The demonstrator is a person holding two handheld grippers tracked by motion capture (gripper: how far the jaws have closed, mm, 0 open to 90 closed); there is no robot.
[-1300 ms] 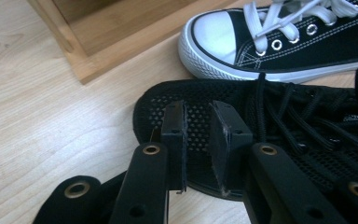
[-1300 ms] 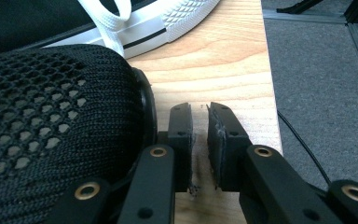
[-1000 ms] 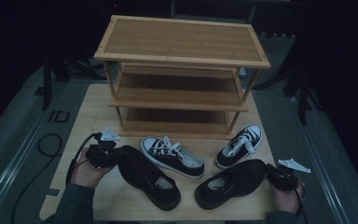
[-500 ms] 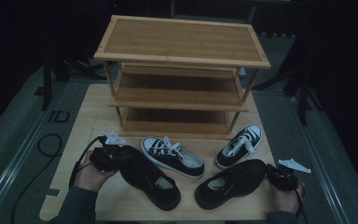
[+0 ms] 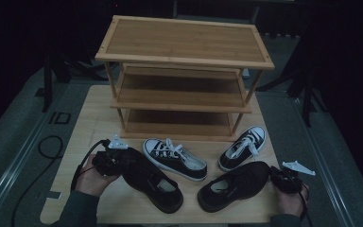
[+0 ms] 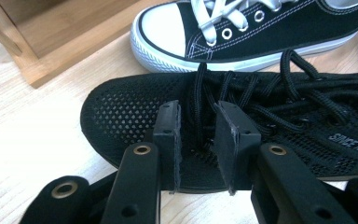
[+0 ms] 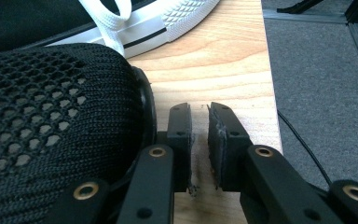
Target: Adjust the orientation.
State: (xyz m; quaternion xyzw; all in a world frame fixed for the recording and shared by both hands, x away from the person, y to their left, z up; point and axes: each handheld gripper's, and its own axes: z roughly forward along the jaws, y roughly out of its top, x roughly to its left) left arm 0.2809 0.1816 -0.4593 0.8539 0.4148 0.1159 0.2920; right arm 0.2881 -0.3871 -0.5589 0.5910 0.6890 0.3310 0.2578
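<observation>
Left gripper (image 6: 198,140) narrowly spread over left black mesh shoe (image 6: 270,121) laces, near table (image 5: 94,118) edge. Right gripper (image 7: 199,140) nearly closed, empty, beside right mesh shoe (image 7: 51,126). Soft, light; likely grab collar. Sneakers (image 5: 175,158), rack (image 5: 184,47) beyond.

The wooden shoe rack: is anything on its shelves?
The shoe rack carries no shoes: top, middle and bottom shelves look bare. The back of the two lower shelves is hidden by the shelves above, so I cannot confirm there.

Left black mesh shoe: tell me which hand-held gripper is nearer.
Left. The left hand-held gripper sits over the left black mesh shoe; the right hand-held gripper sits beyond the other black shoe.
</observation>
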